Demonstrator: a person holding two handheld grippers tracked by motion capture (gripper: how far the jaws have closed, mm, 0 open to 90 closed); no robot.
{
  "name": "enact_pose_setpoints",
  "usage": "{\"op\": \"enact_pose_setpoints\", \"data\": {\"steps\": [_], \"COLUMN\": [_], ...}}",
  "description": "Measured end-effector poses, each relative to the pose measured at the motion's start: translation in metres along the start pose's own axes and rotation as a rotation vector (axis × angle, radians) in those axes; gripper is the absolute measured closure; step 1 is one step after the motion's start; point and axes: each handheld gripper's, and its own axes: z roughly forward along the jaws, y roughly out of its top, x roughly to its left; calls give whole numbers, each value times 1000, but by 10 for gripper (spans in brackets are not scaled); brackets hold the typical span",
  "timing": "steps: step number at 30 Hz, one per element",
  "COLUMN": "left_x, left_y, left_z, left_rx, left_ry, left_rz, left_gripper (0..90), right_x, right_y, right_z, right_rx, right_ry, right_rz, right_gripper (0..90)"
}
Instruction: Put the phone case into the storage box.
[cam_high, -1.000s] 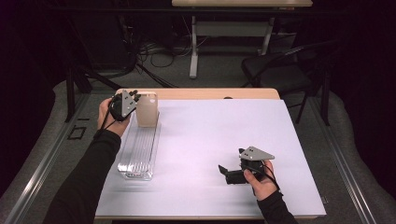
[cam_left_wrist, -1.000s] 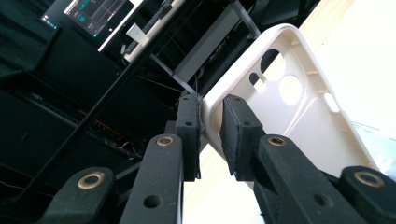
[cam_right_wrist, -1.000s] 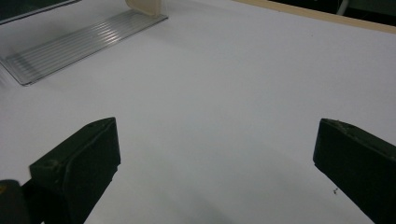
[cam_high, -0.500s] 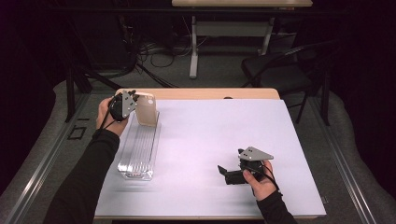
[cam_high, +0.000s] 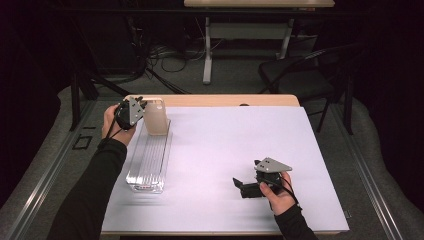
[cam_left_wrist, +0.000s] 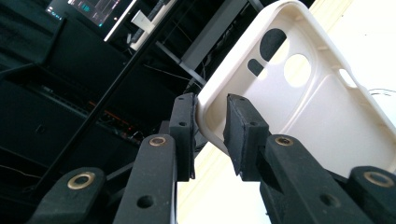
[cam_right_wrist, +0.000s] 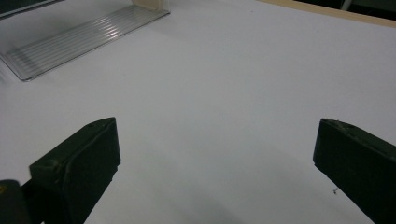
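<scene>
- Phone case (cam_high: 156, 117), cream and empty, stands on end at the far end of the clear ridged tray (cam_high: 147, 160). Its long axis is nearly upright and its open hollow faces the left gripper's camera.
- Left gripper (cam_high: 142, 107) comes at the case from the left, at its upper part. In the left gripper view the jaws are clamped across the case's rim (cam_left_wrist: 303, 93), one pad outside the wall and one inside the hollow. They have just been opening a little, though both pads look to be touching it.
- Tray lies lengthwise from near to far along the left side of the desk (cam_high: 225, 140), so the case has to go straight down into a groove.
- Right gripper (cam_high: 240, 186) rests low on the desk near the front edge, well apart from the tray, with its jaws wide apart and nothing between them (cam_right_wrist: 217, 140).
- Left hand is much the nearer to the case.
- Bottom edge of the case is hard to make out, so I cannot tell whether it sits in a groove or hangs just above.
- Right gripper view cuts the case off at its top edge.
</scene>
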Motion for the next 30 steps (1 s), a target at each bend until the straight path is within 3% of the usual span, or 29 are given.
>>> {"op": "enact_pose_setpoints", "data": {"steps": [22,30], "left_x": [1,2], "left_y": [1,1], "left_z": [0,0], "left_rx": [-5,-9], "left_ry": [8,13], "left_rz": [-16,-33], "left_gripper": [686,583], "right_x": [0,0], "right_y": [0,0], "right_z": [0,0], "right_rx": [4,4], "right_ry": [1,1], "right_rz": [3,1], "right_gripper": [4,4]}}
